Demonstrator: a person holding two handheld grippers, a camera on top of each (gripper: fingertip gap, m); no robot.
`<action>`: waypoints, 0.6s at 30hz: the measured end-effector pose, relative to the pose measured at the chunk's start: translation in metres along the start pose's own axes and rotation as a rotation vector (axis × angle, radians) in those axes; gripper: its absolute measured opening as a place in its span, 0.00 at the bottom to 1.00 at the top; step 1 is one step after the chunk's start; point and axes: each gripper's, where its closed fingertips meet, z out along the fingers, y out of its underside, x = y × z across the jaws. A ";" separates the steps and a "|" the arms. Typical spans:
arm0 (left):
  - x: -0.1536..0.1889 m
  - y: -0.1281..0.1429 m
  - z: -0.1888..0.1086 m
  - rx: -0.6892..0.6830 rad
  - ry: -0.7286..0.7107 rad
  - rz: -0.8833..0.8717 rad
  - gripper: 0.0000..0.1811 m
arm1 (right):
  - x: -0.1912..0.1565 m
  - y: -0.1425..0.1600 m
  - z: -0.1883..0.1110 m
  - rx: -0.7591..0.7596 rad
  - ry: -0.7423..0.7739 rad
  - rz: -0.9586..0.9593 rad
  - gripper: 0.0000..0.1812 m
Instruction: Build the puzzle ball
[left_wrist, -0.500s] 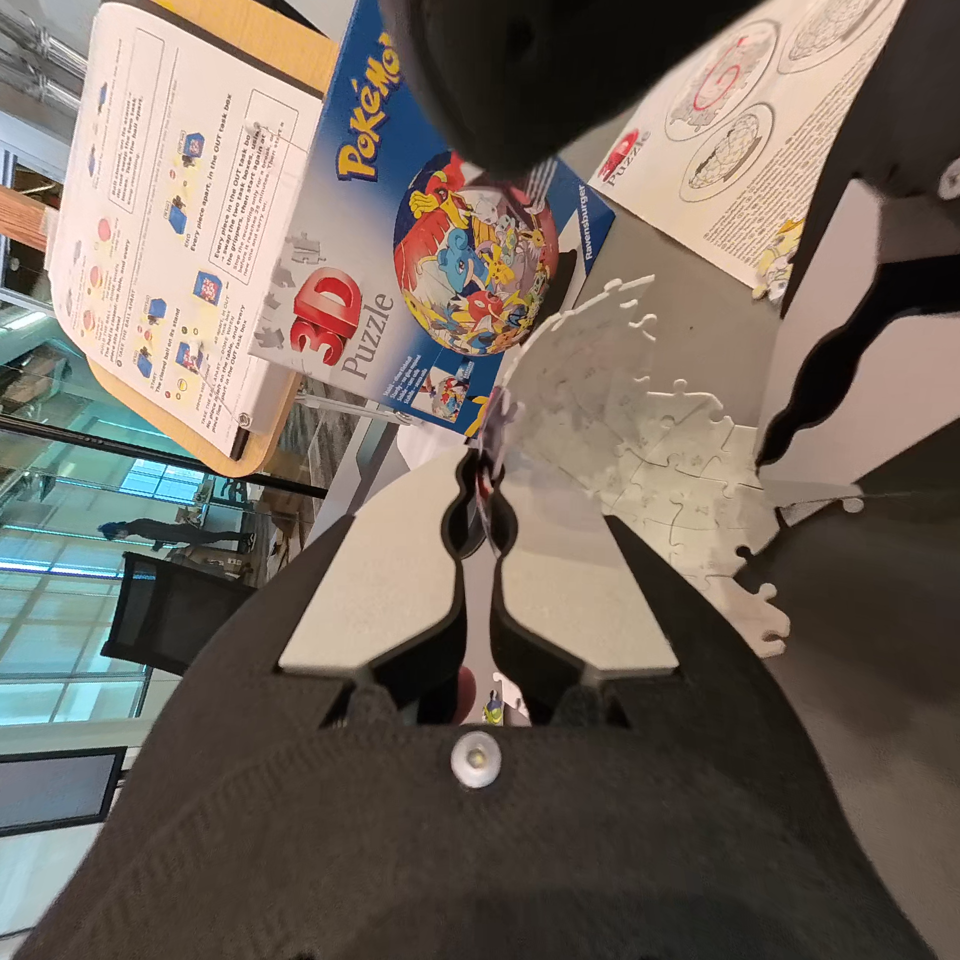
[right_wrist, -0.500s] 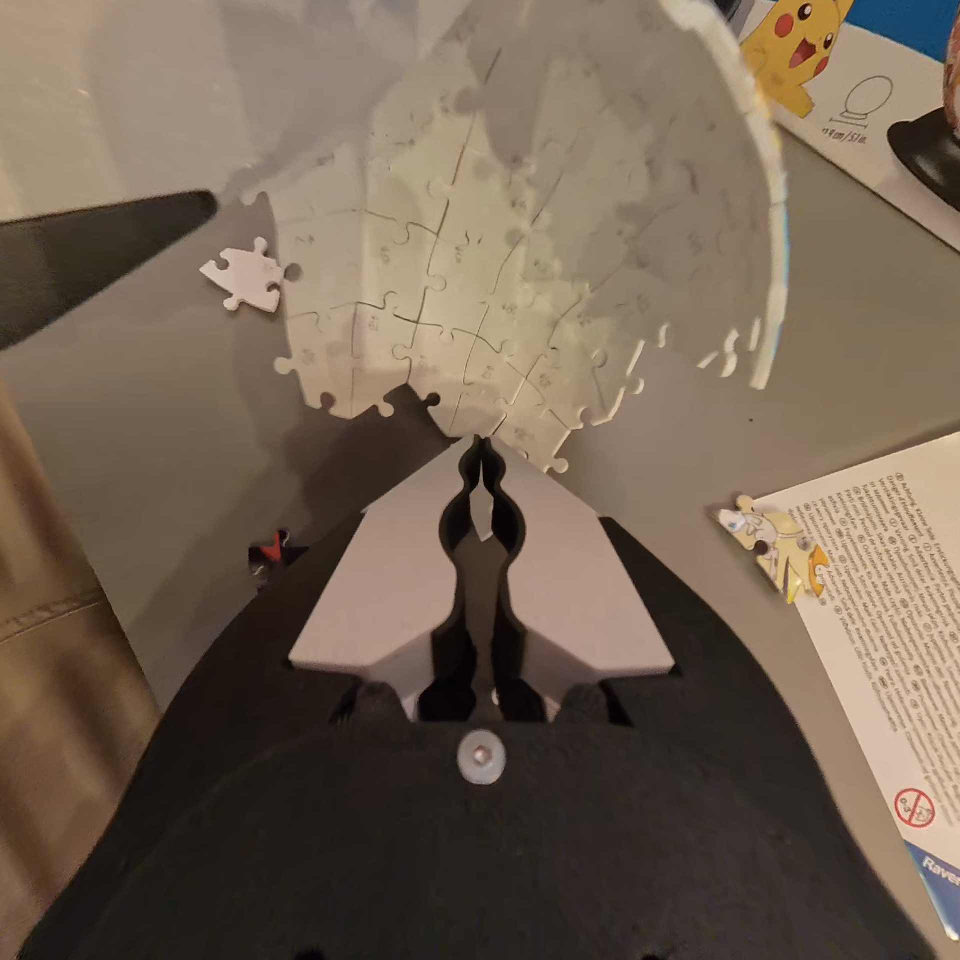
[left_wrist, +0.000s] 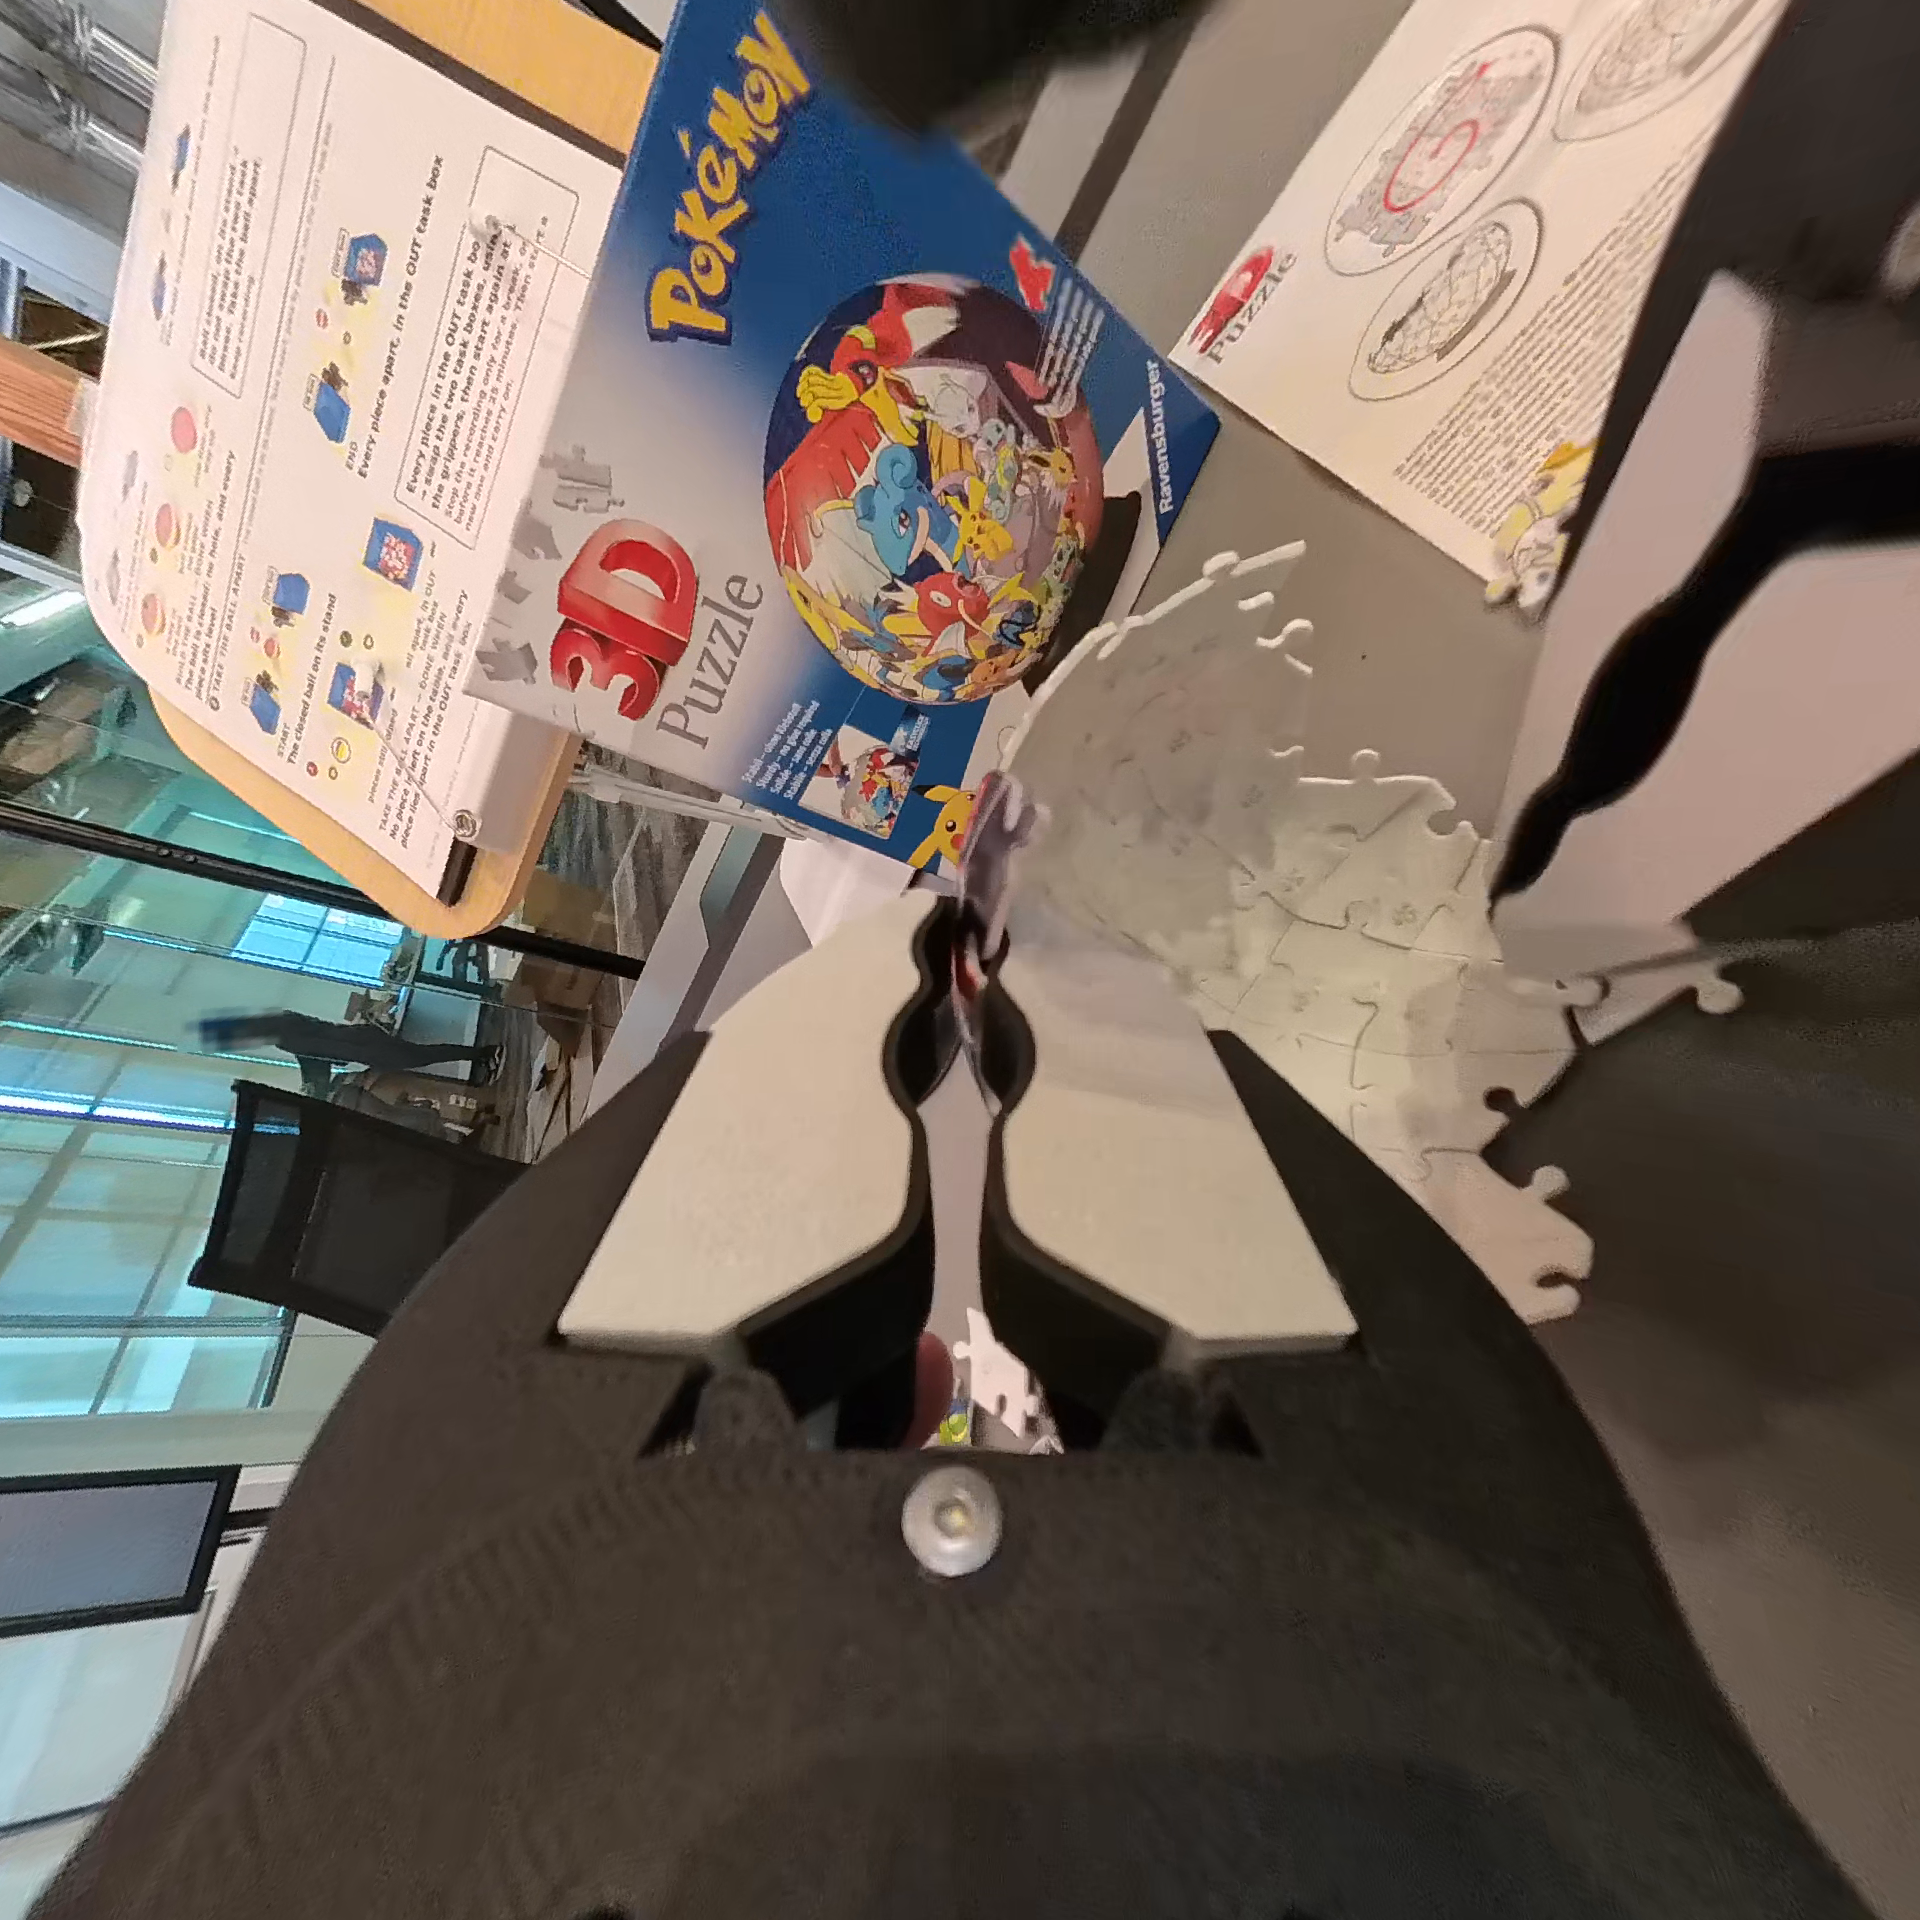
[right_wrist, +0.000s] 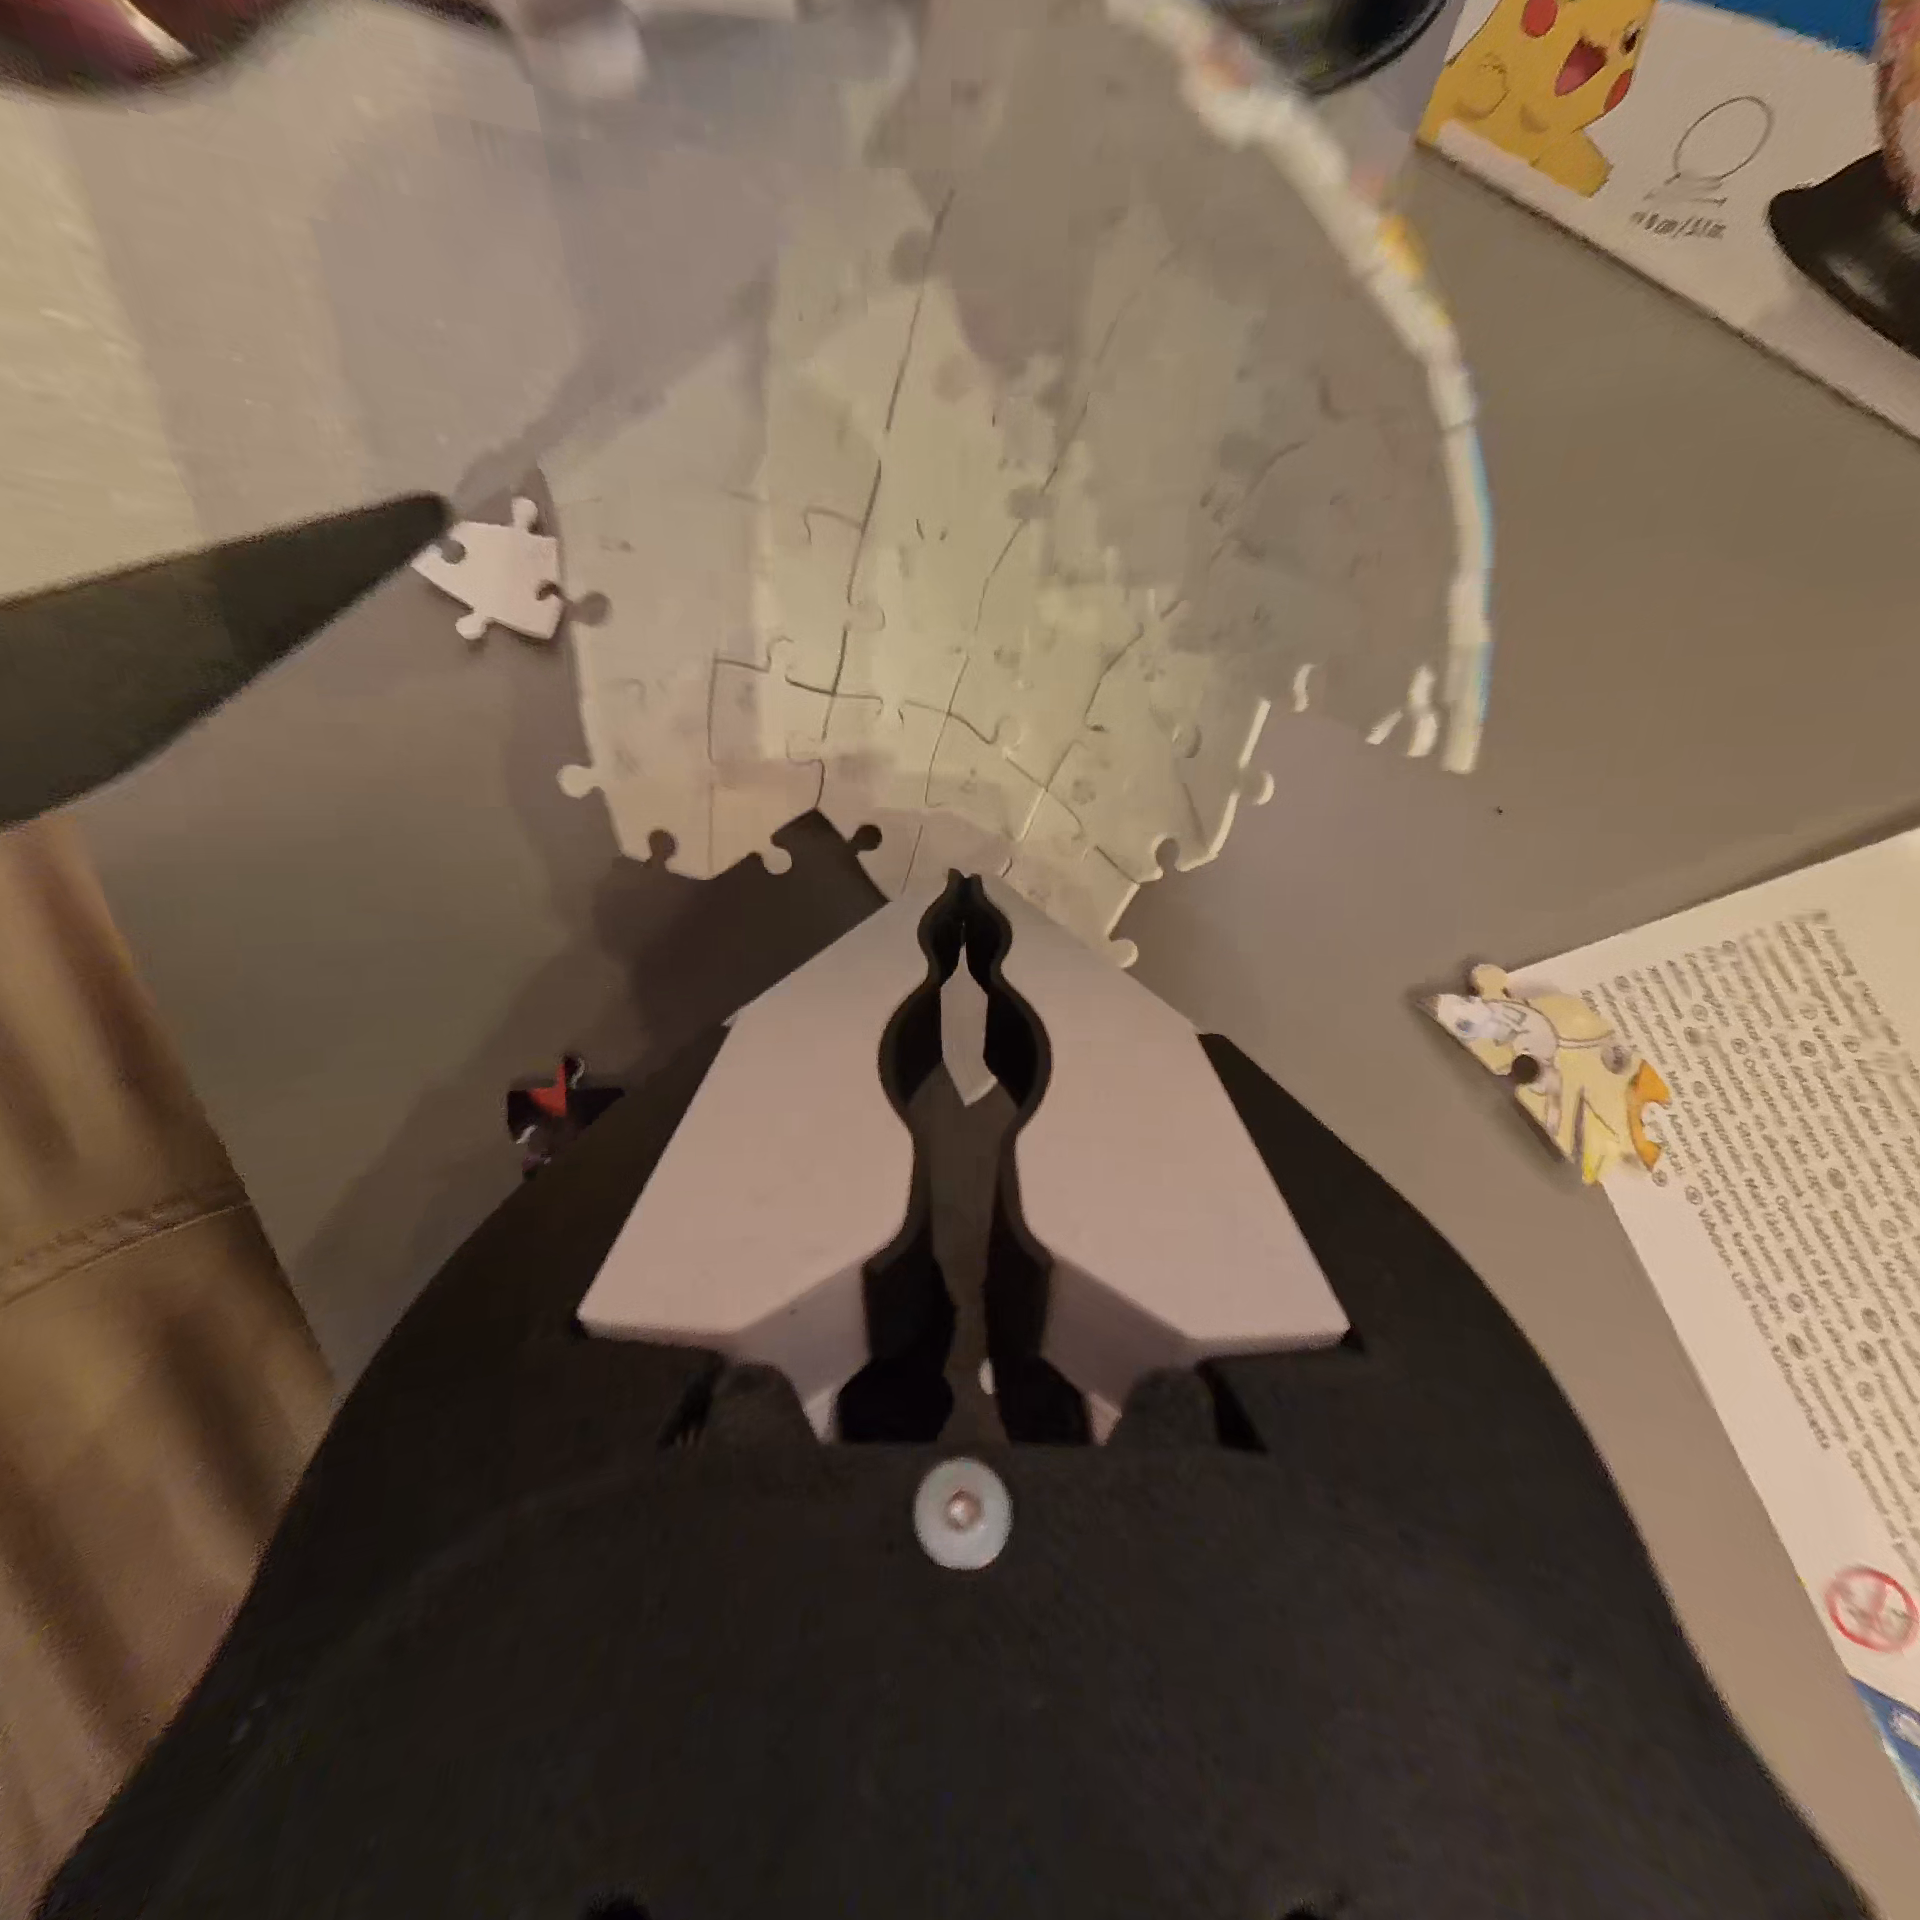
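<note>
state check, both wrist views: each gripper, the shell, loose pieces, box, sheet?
left gripper: shut on the puzzle shell's edge.
right gripper: shut on the shell's rim.
puzzle shell: partly built, open curved section, blank inner side showing, held off the table.
white piece: loose, blank side up, beside the shell.
yellow piece: loose, printed side up, on the instruction sheet's corner.
instruction sheet: flat on the table.
puzzle box: closed, standing.

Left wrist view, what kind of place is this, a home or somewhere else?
Probably an office or lab building: a glass railing over an open atrium, a black mesh office chair, and a clipboard with an instruction sheet propped on the grey table.
</note>
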 end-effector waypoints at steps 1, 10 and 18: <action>0.000 0.000 0.000 -0.003 -0.001 0.002 0.01 | 0.002 -0.001 -0.006 0.003 0.009 -0.011 0.00; 0.000 -0.001 0.000 -0.009 -0.005 -0.001 0.01 | -0.004 0.026 -0.011 -0.103 -0.033 -0.032 0.00; 0.000 -0.001 0.000 -0.009 -0.009 0.003 0.01 | -0.007 0.022 -0.007 -0.087 -0.035 -0.003 0.00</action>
